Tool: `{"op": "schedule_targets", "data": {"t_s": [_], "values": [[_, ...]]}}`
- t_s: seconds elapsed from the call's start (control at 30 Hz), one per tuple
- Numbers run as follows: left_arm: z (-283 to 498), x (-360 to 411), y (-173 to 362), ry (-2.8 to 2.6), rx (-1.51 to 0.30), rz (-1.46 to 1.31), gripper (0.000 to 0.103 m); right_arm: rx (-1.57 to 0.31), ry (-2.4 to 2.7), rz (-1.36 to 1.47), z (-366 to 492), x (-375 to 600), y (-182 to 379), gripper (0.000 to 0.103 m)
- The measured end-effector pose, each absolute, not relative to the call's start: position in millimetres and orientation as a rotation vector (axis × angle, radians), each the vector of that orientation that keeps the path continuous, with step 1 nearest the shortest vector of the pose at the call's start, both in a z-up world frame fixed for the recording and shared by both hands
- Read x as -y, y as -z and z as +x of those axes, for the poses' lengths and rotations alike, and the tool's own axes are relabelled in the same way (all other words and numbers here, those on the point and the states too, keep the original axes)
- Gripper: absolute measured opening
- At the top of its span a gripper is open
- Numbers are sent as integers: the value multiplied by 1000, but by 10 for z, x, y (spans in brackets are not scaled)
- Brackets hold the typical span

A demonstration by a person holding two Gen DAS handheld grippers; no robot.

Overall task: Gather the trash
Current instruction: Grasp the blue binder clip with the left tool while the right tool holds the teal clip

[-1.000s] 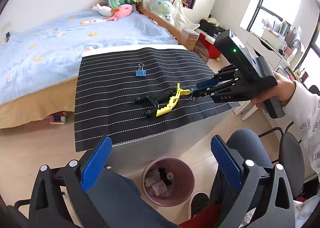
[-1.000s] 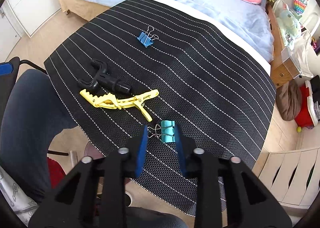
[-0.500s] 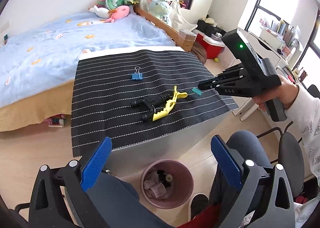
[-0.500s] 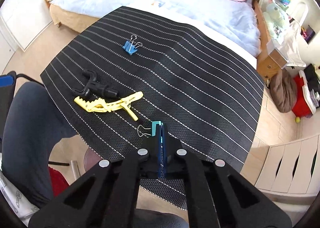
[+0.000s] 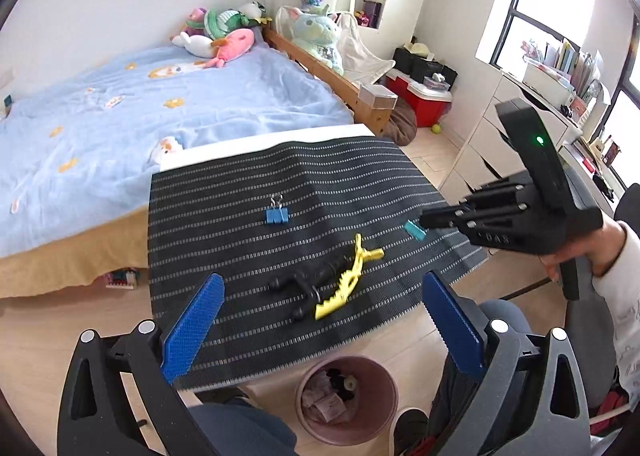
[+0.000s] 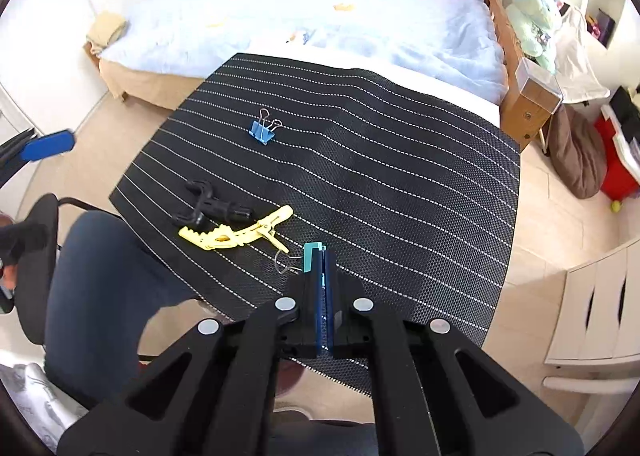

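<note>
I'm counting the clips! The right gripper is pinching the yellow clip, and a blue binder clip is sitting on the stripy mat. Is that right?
Not quite. The right gripper is pinching a teal binder clip, not the yellow clip, which lies on the stripy mat. The right wrist view shows this. The blue binder clip does sit on the mat.

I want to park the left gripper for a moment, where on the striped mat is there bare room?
The striped mat is bare across its far half, between the blue binder clip and the bed, and along its right side. The near left is crowded: black clip, yellow clip, and the right gripper holding the teal binder clip.
</note>
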State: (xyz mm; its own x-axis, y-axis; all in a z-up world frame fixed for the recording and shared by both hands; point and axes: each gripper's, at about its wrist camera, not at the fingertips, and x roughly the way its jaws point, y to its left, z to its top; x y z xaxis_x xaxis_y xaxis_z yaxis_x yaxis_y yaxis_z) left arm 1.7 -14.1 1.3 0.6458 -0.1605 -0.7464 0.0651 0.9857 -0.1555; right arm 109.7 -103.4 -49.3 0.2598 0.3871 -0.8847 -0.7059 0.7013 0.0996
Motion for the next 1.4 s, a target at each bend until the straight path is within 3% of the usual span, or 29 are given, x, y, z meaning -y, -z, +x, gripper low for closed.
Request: {"op": "schedule_targets", "data": {"t_s": [0.47, 0.93, 1.0, 1.07, 1.23, 1.4], "values": [[982, -22, -60, 165, -951, -111, 95, -1077, -755, -304, 1121, 1157, 437, 1], [1737, -109, 581, 120, -1186, -130, 95, -1083, -747, -285, 1152, 1211, 409, 1], [1763, -106, 643, 120, -1202, -135, 89, -1086, -744, -284, 1155, 1225, 418, 1], [1794, -101, 719, 112, -1223, -131, 75, -1087, -743, -282, 1151, 1237, 420, 1], [1841, -99, 803, 95, -1245, -128, 54, -1086, -739, -277, 1143, 1253, 417, 1], [1860, -124, 868, 85, -1258, -132, 46, -1086, -740, -277, 1142, 1257, 417, 1]]}}
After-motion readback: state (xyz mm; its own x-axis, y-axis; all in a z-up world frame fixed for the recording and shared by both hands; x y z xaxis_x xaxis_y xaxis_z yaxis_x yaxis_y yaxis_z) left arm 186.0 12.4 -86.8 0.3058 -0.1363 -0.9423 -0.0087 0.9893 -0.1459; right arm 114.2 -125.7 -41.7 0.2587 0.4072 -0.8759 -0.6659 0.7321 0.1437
